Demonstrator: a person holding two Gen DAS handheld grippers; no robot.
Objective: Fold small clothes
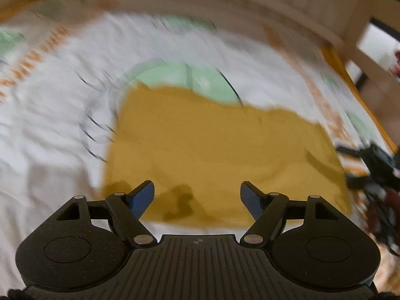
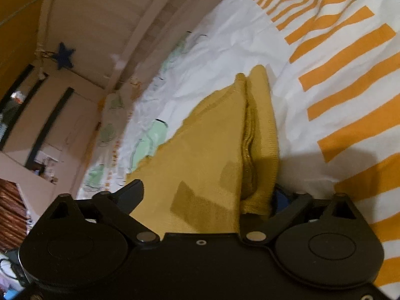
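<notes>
mustard garment point(image 1: 212, 155) folded flat (edges layered), white sheet point(image 1: 50, 125)

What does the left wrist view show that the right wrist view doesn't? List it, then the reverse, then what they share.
Only the left wrist view: the whole flat spread of the mustard-yellow knit garment, the open left claw above its near edge with nothing between its fingers, and the right claw's dark body at the garment's right side.

Only the right wrist view: the garment's folded, layered edge, the bold orange stripes on the sheet, and a dark blue star on the wall.

Both: the yellow garment lying on the white printed bedsheet with pale green patches.
</notes>
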